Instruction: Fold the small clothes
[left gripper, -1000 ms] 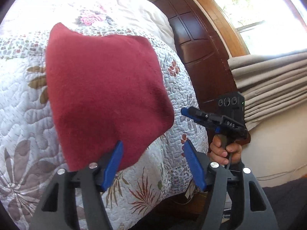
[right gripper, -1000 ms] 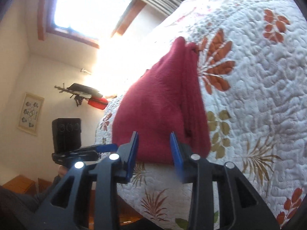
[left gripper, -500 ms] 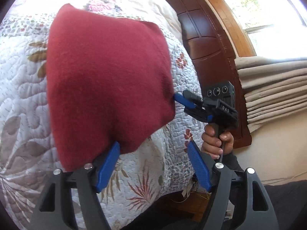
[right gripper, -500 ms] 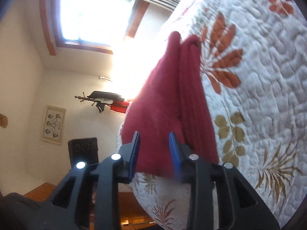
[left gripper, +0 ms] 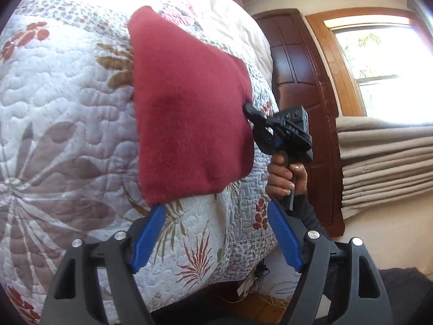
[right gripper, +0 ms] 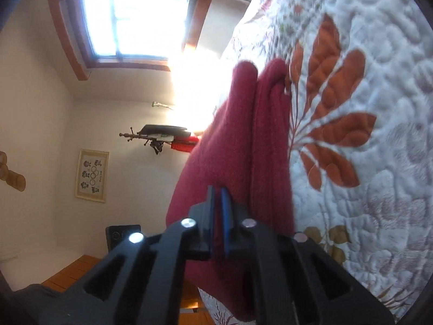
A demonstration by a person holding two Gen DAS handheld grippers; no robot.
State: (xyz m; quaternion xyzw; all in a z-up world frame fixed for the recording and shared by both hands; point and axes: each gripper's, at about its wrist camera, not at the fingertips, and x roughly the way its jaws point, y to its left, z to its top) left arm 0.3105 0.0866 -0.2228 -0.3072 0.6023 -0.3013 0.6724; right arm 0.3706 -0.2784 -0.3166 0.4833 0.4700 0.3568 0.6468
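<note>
The left gripper (left gripper: 216,238) is spread wide, holding nothing. Past it, at 12 o'clock, the red cloth (left gripper: 189,108) lies on the bed (left gripper: 67,108), folded once. The right gripper (right gripper: 217,211) pinches its edge at 3 o'clock. More folding looks left.

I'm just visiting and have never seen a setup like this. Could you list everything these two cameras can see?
Garment: one, dark red, folded, on the bed near its edge.
Quilt: one, white with rust and brown leaf prints, covering the bed.
Wooden door: one, dark brown, beyond the bed.
Window: one, bright, wood-framed.
Curtain: one, beige, bunched in folds below the window.
Framed picture: one, pale frame, on the wall.
Wall rack: one, dark, holding dark and red items.
Hand: one, holding the right tool's handle.
Left tool: one, black with blue pads, open, just below the garment's corner.
Right tool: one, black with blue pads, shut on the garment's edge.
</note>
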